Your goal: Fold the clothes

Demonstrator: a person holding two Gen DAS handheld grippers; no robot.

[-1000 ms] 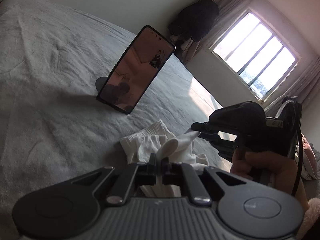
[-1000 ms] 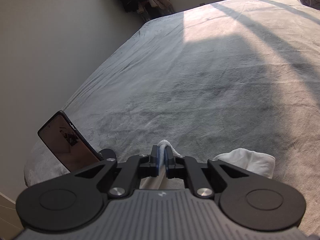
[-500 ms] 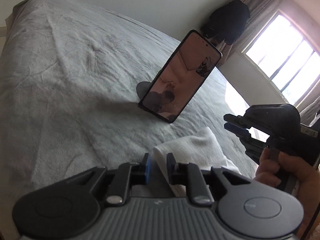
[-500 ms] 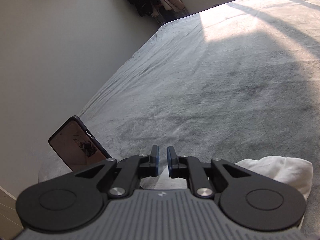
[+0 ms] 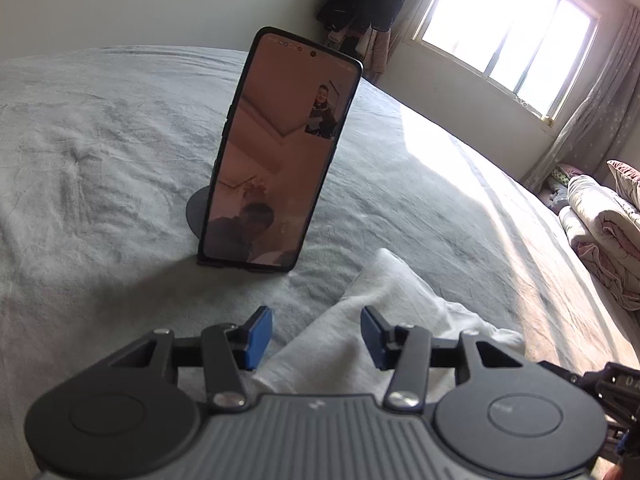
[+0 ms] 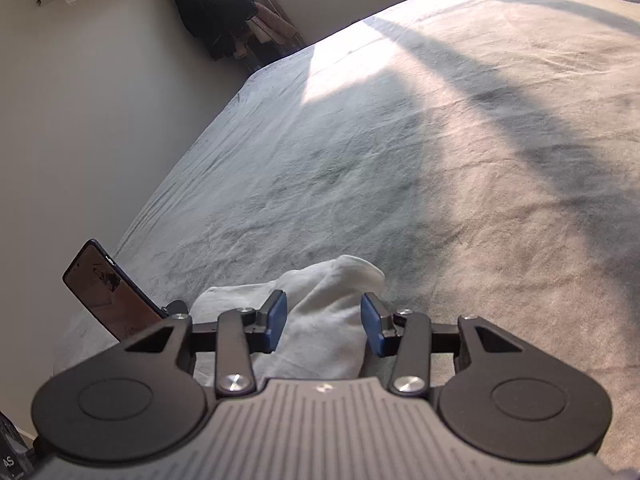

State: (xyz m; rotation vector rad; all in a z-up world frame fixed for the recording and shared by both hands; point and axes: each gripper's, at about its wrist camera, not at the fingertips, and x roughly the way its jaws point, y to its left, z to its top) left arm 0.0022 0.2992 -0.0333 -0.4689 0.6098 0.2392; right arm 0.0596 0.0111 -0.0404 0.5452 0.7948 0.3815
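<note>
In the left wrist view, the left hand-held gripper (image 5: 316, 332) fills the lower half of the frame with its blue pads spread wide, holding nothing; the white garment (image 5: 384, 316) lies bunched on the grey bed (image 5: 100, 152) just beyond and between the fingers, at lower centre. A phone (image 5: 276, 156) stands propped upright on a round stand (image 5: 198, 212) at centre frame. In the right wrist view, the right hand-held gripper (image 6: 324, 322) is likewise spread and empty, the garment (image 6: 320, 300) sitting between its pads at lower centre. Judging by this, one fold seems finished and released; the next move probably calls for picking a fresh edge of the cloth and pinching it with both tools.
</note>
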